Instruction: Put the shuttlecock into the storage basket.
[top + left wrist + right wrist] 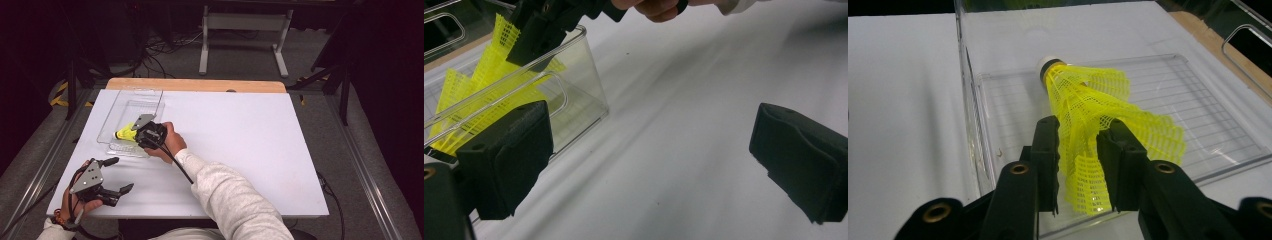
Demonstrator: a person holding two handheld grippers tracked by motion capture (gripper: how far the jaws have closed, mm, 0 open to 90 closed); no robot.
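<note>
- I see the yellow plastic-mesh shuttlecock (1088,120) pinched by its skirt between my right gripper (1078,150) jaws, over the clear rectangular plastic tray (1198,100).
- My right gripper view gives me its white cork tip pointing away; the high view gives just a yellow patch (125,134) in the tray at the table's left.
- My left gripper (116,175) rests agape and empty near the white table (250,140) front-left edge.
- Bare tabletop lies open to the right.
</note>
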